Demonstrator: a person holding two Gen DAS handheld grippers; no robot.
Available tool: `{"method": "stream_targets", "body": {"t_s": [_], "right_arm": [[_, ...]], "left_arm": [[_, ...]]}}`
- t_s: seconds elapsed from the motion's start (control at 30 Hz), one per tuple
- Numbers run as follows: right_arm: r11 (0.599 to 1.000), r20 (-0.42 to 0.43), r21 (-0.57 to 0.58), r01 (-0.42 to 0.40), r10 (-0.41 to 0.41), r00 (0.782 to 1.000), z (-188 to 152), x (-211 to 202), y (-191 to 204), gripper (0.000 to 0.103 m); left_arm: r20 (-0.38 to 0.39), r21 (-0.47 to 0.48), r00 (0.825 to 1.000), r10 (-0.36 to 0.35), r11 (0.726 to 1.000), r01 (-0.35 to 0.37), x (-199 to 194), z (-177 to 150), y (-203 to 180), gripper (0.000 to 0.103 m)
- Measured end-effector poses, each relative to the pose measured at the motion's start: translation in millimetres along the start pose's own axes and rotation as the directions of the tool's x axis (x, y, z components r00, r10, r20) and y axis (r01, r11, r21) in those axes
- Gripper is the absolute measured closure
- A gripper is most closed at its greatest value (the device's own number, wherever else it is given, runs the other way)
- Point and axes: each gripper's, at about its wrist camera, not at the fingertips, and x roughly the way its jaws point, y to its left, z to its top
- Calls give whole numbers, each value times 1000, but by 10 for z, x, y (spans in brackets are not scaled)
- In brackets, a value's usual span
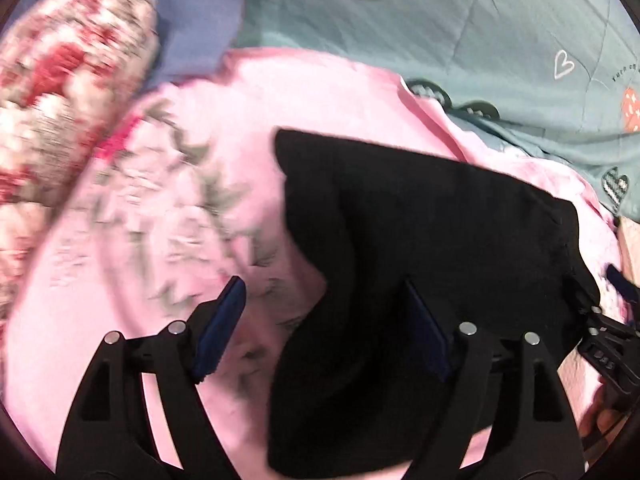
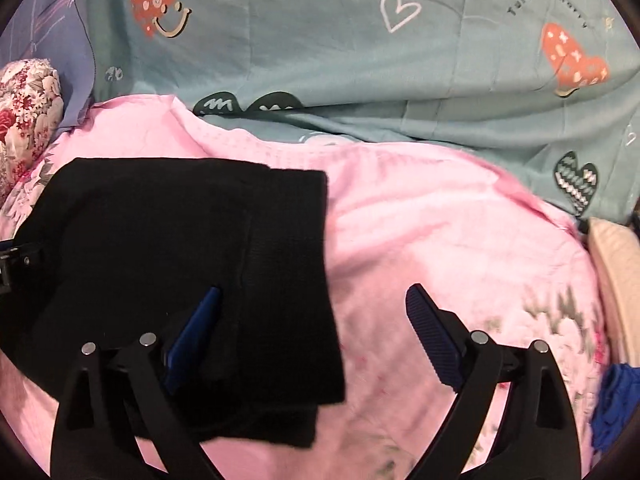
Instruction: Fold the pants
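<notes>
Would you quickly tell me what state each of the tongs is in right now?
Left tongs: open, holding nothing; the black pants lie beneath them.
Right tongs: open, holding nothing, over the pants' edge.

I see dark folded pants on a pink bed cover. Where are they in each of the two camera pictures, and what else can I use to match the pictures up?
Left wrist view: the black pants lie right of centre, running down to the bottom edge.
Right wrist view: the black pants lie left of centre.
Shared landmark: the red-and-white floral pillow, at the left edge of both views.
</notes>
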Motion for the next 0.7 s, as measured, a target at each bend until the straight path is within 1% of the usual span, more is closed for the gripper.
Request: {"method": "stream_targets", "body": {"t_s": [0.1, 0.17, 0.27, 0.33, 0.47, 0.57, 0.67, 0.7], "right_arm": [[998, 16, 9, 67, -67, 998, 5, -232, -74, 11], [1000, 45, 15, 28, -29, 999, -42, -497, -107, 11], [999, 52, 3, 32, -32, 998, -182, -793, -117, 11], [1000, 62, 4, 28, -29, 998, -294, -1040, -112, 11], [999, 74, 55, -1, -3, 997, -524, -1381, -126, 10], [996, 77, 87, -29, 22, 997, -704, -1592, -95, 9], [993, 68, 108, -36, 29, 997, -829, -1739, -34, 4], [992, 71, 118, -45, 37, 997, -884, -1807, -17, 4]], "left_arm": [[66, 42, 997, 34, 998, -37, -367, -100, -38, 23], [93, 72, 994, 57, 995, -64, -609, -216, -91, 22], [124, 84, 990, 68, 993, -79, -949, -438, -128, 11], [139, 80, 988, 69, 994, -81, -1170, -611, -129, 10], [145, 88, 989, 36, 995, -50, -1457, -896, -162, 9], [155, 92, 988, 15, 995, -30, -1619, -1089, -178, 6], [168, 114, 986, 14, 993, -33, -1730, -1238, -214, 6], [175, 125, 984, 19, 991, -41, -1749, -1270, -231, 6]]}}
